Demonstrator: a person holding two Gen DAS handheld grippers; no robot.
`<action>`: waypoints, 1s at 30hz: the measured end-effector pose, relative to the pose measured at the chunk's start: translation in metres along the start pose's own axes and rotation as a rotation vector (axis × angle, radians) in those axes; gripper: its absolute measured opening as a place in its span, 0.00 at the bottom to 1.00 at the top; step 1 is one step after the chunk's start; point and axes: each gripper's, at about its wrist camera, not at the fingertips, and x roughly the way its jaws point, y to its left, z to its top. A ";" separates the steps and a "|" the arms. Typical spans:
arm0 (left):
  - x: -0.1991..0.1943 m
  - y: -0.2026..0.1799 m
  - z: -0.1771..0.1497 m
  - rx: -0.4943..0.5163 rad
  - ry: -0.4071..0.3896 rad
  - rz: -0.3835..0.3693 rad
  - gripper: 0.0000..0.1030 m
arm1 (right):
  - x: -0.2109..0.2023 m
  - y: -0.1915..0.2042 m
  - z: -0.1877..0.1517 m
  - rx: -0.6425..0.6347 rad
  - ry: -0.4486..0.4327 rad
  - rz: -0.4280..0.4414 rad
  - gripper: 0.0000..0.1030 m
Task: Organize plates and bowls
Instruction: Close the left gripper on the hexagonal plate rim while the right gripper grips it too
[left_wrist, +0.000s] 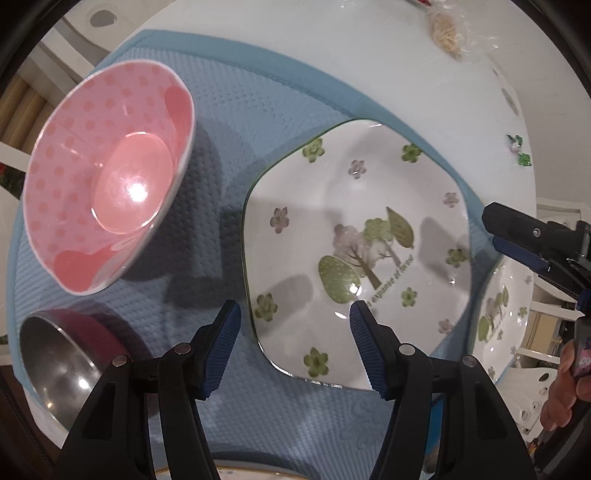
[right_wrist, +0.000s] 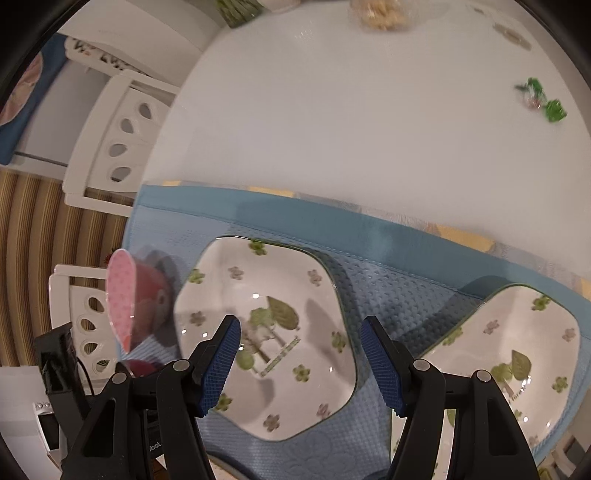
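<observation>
A white square plate with green flowers and a tree print (left_wrist: 354, 251) lies on the blue mat (left_wrist: 236, 155); it also shows in the right wrist view (right_wrist: 266, 332). A second matching plate (left_wrist: 502, 317) lies to its right, also in the right wrist view (right_wrist: 517, 354). A pink dotted bowl (left_wrist: 107, 184) sits at the left, seen edge-on in the right wrist view (right_wrist: 122, 299). A steel bowl with a dark red outside (left_wrist: 59, 365) sits in front of it. My left gripper (left_wrist: 295, 347) is open above the first plate's near edge. My right gripper (right_wrist: 301, 354) is open above the first plate's right part; it also shows in the left wrist view (left_wrist: 517, 236).
The mat lies on a white round table (right_wrist: 332, 110). A plastic bag of snacks (left_wrist: 448, 33) and green wrapped candies (right_wrist: 543, 101) lie at the far side. White chairs (right_wrist: 114, 140) stand beside the table over a striped floor. A gold-rimmed dish edge (left_wrist: 236, 472) shows at the bottom.
</observation>
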 end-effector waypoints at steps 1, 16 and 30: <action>0.004 0.001 0.001 -0.005 0.006 0.002 0.58 | 0.005 -0.003 0.001 0.003 0.008 0.002 0.64; 0.030 0.002 0.007 -0.025 0.022 0.001 0.58 | 0.050 -0.011 0.007 0.031 0.071 0.019 0.64; 0.027 -0.018 0.011 0.026 -0.040 0.013 0.54 | 0.053 -0.004 0.011 -0.036 0.043 -0.032 0.37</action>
